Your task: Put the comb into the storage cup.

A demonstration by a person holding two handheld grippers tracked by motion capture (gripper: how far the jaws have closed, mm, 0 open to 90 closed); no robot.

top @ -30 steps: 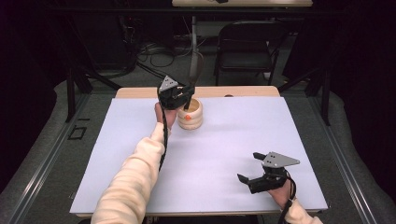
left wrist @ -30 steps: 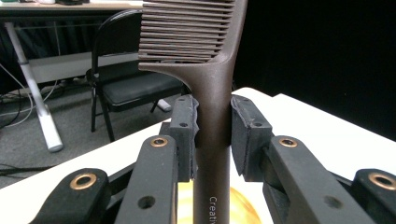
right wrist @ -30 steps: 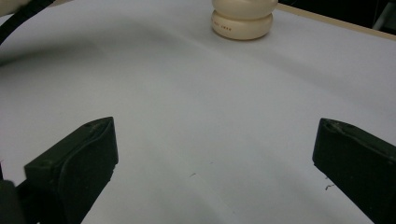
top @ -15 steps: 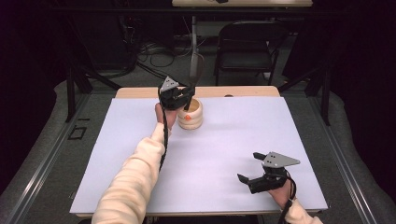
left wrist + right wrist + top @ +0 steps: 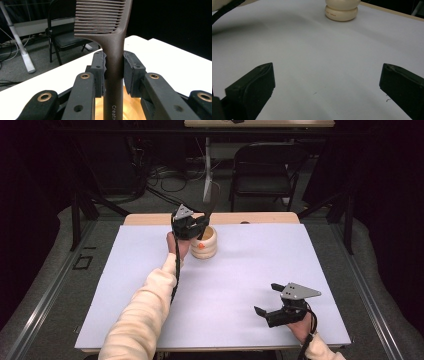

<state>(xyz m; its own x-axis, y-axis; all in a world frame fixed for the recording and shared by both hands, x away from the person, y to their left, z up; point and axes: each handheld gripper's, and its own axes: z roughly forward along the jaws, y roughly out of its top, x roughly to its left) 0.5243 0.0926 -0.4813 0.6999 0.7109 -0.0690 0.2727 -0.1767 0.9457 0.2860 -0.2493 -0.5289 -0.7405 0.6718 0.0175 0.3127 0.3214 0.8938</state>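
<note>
Left claw is clamped on the brown comb. Both pads press the handle just below the teeth; comb stands upright, teeth end up, handle running down into the cream holder right under the claw. In the left gripper view the holder's inside shows as a golden glow around the handle base. In the high view the comb's top pokes up above the claw.

Holder sits at the far-left part of the white worktop, near the back edge, orange mark on its side.

Right claw is idle: jaws wide apart, nothing between them, hovering low over the near-right of the worktop, well apart from the holder. Its own camera looks across bare worktop to the holder base.

Step, my read: comb is either going into or coming out of the holder. Handle is already inside the rim, grip firm. Can't tell if the tip has bottomed out.

Next move, if seating it: ease straight down, keep the handle vertical so it doesn't lever the holder over, then open the jaws and lift clear without snagging the teeth. If extracting: pull straight up until the handle clears the rim. Right claw could steady the holder, as it looks light and may tip.
</note>
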